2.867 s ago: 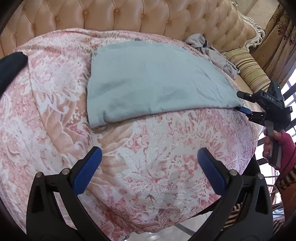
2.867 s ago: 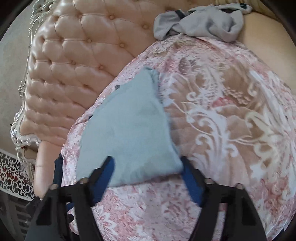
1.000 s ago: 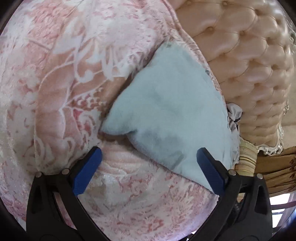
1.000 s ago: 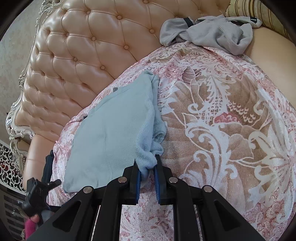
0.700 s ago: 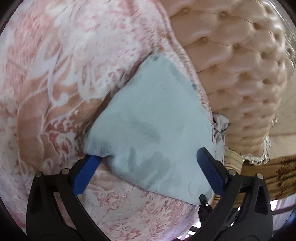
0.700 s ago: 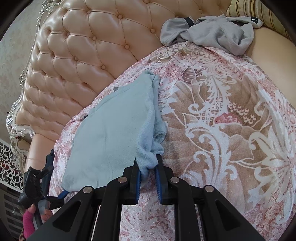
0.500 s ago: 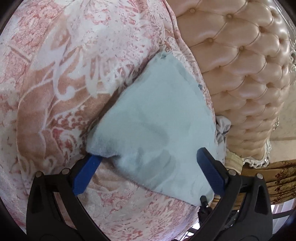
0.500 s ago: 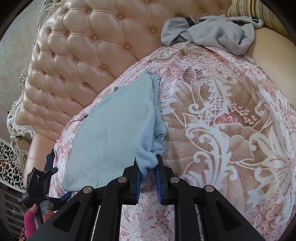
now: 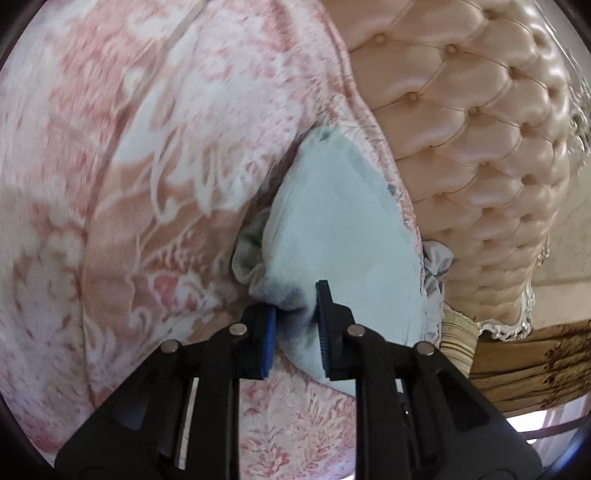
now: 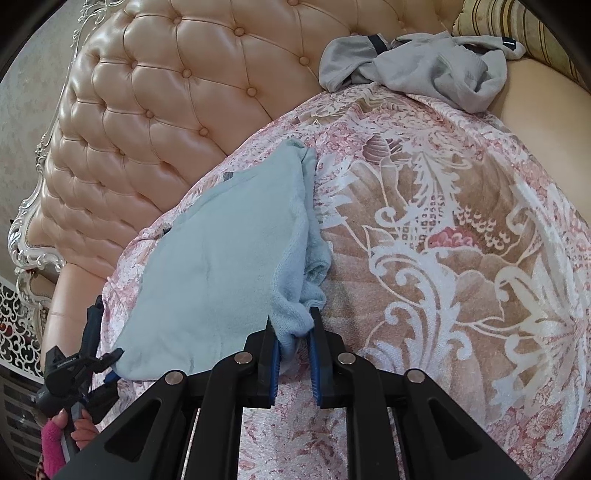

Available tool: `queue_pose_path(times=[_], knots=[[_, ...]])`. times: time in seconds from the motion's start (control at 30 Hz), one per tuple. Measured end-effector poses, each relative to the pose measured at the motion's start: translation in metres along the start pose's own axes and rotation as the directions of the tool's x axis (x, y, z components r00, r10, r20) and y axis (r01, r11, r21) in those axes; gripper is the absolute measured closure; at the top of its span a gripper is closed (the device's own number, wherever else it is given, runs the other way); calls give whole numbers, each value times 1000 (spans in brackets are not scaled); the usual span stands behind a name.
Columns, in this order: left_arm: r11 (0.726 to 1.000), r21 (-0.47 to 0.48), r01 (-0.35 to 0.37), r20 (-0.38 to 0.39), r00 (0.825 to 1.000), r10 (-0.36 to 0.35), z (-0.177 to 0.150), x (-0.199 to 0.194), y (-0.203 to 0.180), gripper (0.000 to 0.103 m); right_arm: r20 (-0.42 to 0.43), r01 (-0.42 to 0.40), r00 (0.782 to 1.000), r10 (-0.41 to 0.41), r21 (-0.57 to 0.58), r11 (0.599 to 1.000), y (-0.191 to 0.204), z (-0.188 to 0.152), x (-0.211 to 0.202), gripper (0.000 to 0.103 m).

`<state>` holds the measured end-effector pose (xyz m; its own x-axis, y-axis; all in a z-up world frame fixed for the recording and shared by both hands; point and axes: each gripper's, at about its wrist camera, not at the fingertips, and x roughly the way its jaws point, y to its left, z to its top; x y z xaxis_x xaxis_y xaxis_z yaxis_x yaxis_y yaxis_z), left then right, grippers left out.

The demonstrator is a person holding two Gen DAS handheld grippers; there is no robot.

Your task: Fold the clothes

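Both claws are clamped on the light blue garment, one at each near corner. It lies folded flat on the pink floral bedspread, close to the tufted peach headboard.

My left claw: jaws have just been closing, now pinched down to a narrow gap with a bunched corner of the garment between the blue pads. The fabric puckers up just ahead of the left pad. This view is motion-blurred on the bedspread side; the headboard is sharp on the right.

My right claw: jaws nearly together, gripping the other near corner. A crumpled wad of the knit sits between the pads, and the garment's right edge is pulled into a ridge leading up from the claw.

From the right wrist view I see the left claw at the garment's far-left corner, held by a hand in a pink sleeve.

A grey garment lies crumpled at the top of the bed against the headboard, well apart from the blue one. A striped cushion sits just behind it. In the left view a bit of grey fabric shows past the blue garment's far edge.
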<state>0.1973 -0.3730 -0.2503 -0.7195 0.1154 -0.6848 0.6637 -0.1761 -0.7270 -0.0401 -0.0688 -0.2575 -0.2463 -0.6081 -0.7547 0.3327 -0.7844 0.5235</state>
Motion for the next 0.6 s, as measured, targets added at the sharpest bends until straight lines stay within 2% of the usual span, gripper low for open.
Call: queue_pose_path(times=[0.1,0.2,0.4,0.6], knots=[[999,31,-8,26,1000,7,-2,-8,-11,91,-5,-5,1000,5,3,1000,0,0,0,88],[995,96,0,20,1000,-2,0,-7,-27,92,-7,-8,1000,9,8,1000,-1,2,0,88],[996,83,22,-8,1000,-22,10,8,-19,96,-4,-18,1000,18,-17,1000,-2,3,-1,92],[982,184,48,-23,999,-44,12,1,-35,96,46,-40,998,42,-47,998,7,11,-15,92]])
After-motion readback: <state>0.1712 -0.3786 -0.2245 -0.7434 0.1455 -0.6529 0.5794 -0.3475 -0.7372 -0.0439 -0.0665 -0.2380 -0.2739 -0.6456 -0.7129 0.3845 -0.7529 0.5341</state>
